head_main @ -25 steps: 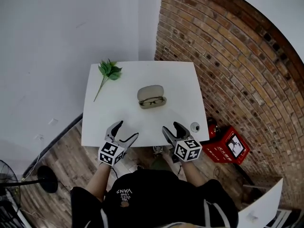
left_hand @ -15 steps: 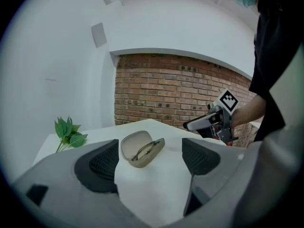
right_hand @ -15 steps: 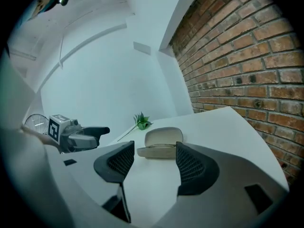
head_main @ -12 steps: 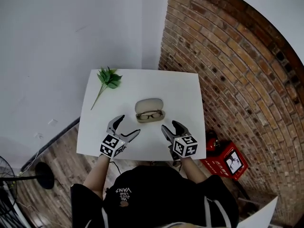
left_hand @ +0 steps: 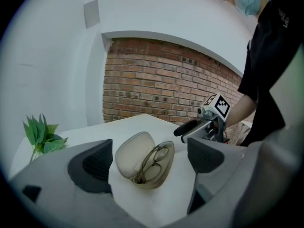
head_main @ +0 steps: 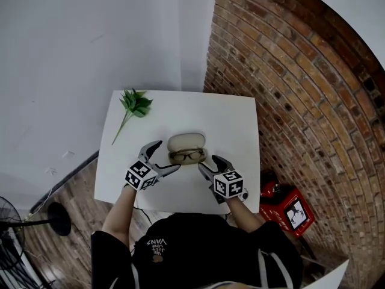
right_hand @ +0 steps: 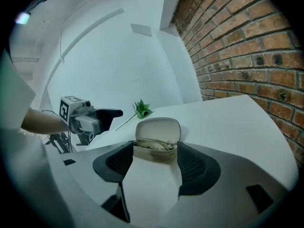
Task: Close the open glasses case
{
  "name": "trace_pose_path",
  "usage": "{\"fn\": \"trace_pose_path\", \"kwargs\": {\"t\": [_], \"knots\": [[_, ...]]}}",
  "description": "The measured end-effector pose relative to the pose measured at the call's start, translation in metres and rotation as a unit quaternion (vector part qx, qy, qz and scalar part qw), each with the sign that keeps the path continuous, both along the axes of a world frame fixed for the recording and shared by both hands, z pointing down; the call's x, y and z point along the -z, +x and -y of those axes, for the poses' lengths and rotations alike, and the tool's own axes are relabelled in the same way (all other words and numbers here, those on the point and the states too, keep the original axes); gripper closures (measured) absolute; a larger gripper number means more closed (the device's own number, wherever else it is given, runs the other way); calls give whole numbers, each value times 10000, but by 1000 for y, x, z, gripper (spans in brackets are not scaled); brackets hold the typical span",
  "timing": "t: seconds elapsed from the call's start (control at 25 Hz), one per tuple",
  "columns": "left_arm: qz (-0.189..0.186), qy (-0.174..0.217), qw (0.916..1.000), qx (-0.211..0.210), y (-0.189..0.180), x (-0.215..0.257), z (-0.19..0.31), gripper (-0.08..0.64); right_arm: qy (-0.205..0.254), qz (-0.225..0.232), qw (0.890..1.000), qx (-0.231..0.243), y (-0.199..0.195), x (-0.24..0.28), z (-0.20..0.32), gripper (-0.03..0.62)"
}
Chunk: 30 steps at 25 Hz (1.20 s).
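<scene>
In a corner where a white plaster wall [head_main: 90, 41] meets a red brick wall [head_main: 289, 89], a white square counter [head_main: 234, 119] stands on a wooden plank floor [head_main: 72, 200], with a red box [head_main: 287, 203] on the floor at its brick side. At the counter's middle lies the beige oval glasses case [head_main: 187, 143], its lid up, while a green leafy sprig [head_main: 135, 104] rests well apart near the far left corner. The left tool [head_main: 163, 156] is opening its jaws and the right tool [head_main: 209, 162] holds its jaws wide, both empty, flanking the case's near edge without touching it.

Black short-sleeved T-shirt [head_main: 198, 251], white lettering
</scene>
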<state>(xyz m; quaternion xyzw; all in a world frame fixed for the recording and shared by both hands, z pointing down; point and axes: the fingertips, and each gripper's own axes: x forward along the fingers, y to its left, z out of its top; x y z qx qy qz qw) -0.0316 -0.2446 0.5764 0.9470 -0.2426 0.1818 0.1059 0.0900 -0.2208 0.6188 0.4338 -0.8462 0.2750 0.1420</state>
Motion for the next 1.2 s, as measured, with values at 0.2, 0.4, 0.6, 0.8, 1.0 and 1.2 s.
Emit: {"fn": "trace_pose_path", "kwargs": {"t": [0.2, 0.4, 0.6, 0.8, 1.0, 1.2], "knots": [[261, -190, 9985, -444, 12, -16, 19, 55, -155, -23, 9996, 235, -2, -15, 7, 318], [548, -423, 9936, -888, 23, -33, 31, 51, -235, 38, 9992, 321, -2, -21, 11, 319], [715, -714, 9850, -1397, 33, -45, 36, 37, -321, 61, 9985, 433, -6, -28, 12, 319], [902, -1080, 9747, -1738, 38, -57, 40, 20, -404, 47, 9979, 511, -10, -34, 10, 321], [1016, -1465, 9625, -2042, 39, -67, 34, 17, -444, 130, 9978, 478, -11, -36, 10, 325], [1086, -1409, 9595, -2185, 41, -60, 27, 17, -456, 172, 9977, 470, -11, -36, 11, 329]]}}
